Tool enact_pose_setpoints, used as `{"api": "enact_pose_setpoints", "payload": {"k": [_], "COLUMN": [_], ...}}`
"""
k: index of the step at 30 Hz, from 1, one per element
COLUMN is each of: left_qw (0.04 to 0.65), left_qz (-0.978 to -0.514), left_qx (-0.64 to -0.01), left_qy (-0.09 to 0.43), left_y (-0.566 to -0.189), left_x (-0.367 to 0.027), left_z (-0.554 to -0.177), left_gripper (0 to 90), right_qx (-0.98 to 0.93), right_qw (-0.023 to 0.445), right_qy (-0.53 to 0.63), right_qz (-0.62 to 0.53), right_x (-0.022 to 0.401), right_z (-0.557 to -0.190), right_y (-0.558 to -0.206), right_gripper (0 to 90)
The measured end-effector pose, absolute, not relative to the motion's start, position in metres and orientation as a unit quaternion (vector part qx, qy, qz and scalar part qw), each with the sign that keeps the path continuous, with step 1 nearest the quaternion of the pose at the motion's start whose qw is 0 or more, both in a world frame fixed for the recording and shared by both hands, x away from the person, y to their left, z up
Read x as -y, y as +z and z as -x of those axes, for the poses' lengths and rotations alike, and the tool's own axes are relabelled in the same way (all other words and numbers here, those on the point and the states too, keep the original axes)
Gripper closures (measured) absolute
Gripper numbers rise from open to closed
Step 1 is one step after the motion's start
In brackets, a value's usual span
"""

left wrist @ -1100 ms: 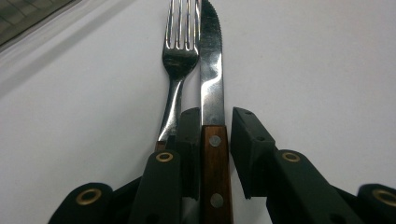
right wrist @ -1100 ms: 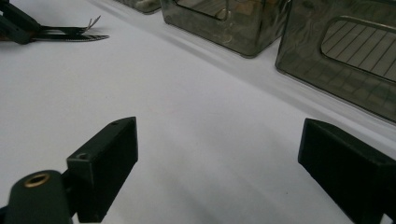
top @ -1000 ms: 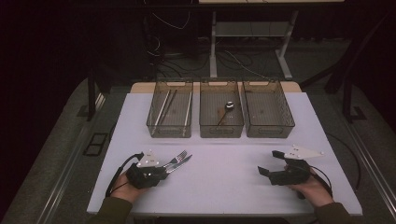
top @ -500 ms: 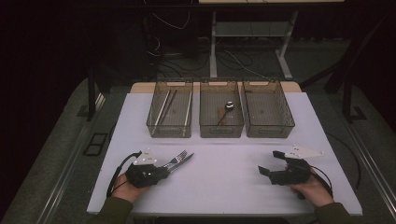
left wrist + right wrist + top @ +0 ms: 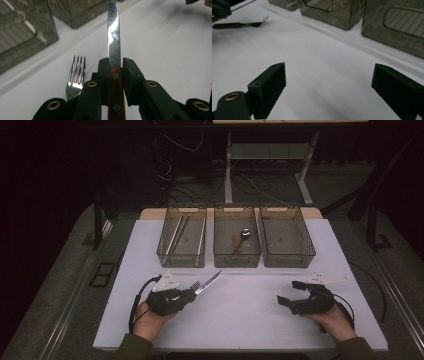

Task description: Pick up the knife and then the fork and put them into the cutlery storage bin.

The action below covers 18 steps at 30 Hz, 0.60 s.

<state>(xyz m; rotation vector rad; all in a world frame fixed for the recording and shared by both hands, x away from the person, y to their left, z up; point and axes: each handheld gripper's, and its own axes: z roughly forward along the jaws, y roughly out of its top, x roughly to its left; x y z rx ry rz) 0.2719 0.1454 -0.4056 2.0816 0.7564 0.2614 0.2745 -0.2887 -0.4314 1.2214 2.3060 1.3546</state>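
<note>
My left tool (image 5: 192,295) is clamped on the knife (image 5: 113,47) by its wooden handle, blade pointing toward the bins, lifted just off the table (image 5: 250,320). The fork (image 5: 75,75) lies on the table just beside it. I judge the step as pick-up done, sorting next: carry the knife to a bin; left bin (image 5: 182,242) holds long utensils, middle bin (image 5: 237,245) a spoon, right bin (image 5: 286,240) looks bare. My right tool (image 5: 286,292) rests spread open, nothing in it.

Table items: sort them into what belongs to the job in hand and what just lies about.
In the job:
- left claw, shut on the knife
- fork beside it
- three bins

Lying about:
- cables on the floor
- right claw, open and holding nothing
</note>
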Motion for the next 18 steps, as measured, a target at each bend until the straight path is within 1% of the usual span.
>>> {"api": "enact_pose_setpoints", "payload": {"k": [5,13,18], "left_qw": [0.455,0.473,0.486], "left_qz": [-0.833,-0.828,-0.821], "left_qx": [-0.294,-0.276,-0.274], "left_qy": [0.114,0.12,0.123], "left_y": [-0.399,-0.393,-0.389], "left_x": [-0.127,-0.091,-0.076], "left_z": [-0.277,-0.289,-0.295], "left_gripper": [76.9,76.9,76.9], "right_qx": [-0.759,-0.754,-0.744], "right_qw": [0.056,0.054,0.049], "right_qy": [0.505,0.524,0.541], "right_qz": [-0.407,-0.392,-0.389], "right_x": [0.288,0.272,0.26], "right_z": [-0.28,-0.291,-0.298], "right_y": [-0.42,-0.408,-0.404], "right_gripper": [14.8,14.9,15.0]}}
